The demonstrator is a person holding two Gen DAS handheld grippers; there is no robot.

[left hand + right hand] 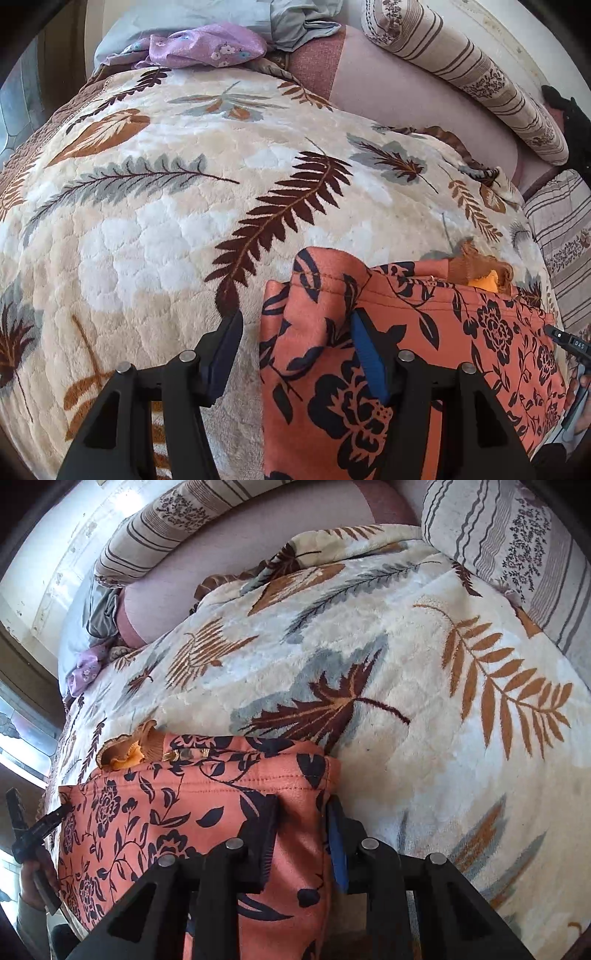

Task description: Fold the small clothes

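Note:
An orange garment with a dark floral print [424,343] lies on the leaf-patterned fleece blanket [166,221], with a brown and yellow ruffle [476,269] at its far edge. My left gripper [295,350] is open over the garment's left edge; its right finger lies on the cloth, its left finger is over the blanket. In the right wrist view the same garment [166,812] fills the lower left. My right gripper [301,834] is open, its jaws straddling the garment's raised right edge without pinching it. The other gripper's tip [44,823] shows at the far left.
Striped floral pillows [472,77] and a pink cushion [406,96] line the back of the bed. A lilac floral cloth [207,46] and grey-blue fabric [295,18] lie at the far end. Another striped pillow [517,546] sits at the right.

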